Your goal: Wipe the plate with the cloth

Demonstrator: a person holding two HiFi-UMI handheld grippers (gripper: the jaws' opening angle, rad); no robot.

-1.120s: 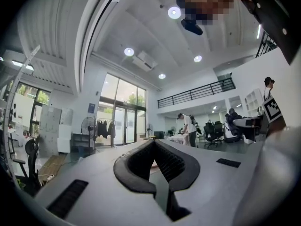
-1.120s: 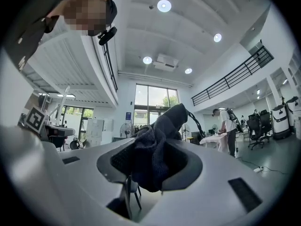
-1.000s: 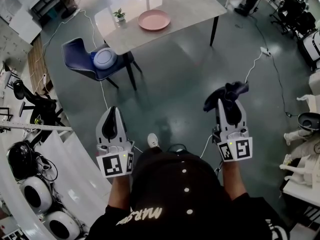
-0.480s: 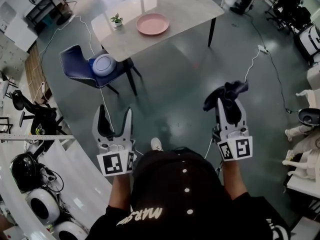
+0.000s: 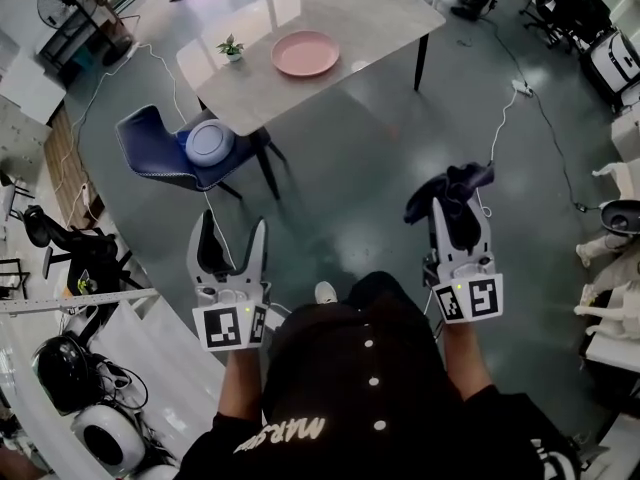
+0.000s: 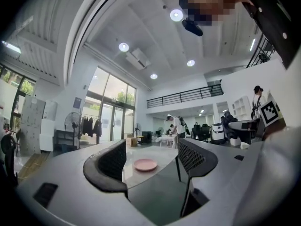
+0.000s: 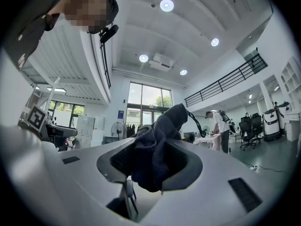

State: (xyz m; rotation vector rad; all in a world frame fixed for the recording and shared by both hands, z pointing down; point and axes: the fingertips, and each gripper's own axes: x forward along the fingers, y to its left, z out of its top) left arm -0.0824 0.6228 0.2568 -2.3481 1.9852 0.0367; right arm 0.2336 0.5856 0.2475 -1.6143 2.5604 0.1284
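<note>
The pink plate (image 5: 305, 53) is lying on the pale table (image 5: 370, 8), well apart from both grippers, with a small potted plant (image 5: 231, 47) standing near it toward the table's left edge. In the left gripper view the plate is showing far off in the gap between the jaws. The dark blue cloth (image 5: 450, 193) is not touching the plate; it is sitting clamped in the right gripper (image 5: 458, 213), whose jaws are pressing on it from both sides, and it is bunching up past the tips, with a fold hanging down between the pads in the right gripper view. The left gripper (image 5: 230, 230) is holding nothing: its jaws have just been opening and are standing wide apart, with only distant floor and table between them. Both grippers are pointing forward over the grey-green floor (image 5: 350, 198), each held in one of the person's hands. Beside the table a blue chair (image 5: 150, 143) is carrying a pale blue round dish (image 5: 209, 143) on its seat. A white cable (image 5: 505, 128) is running across the floor at the right.
</note>
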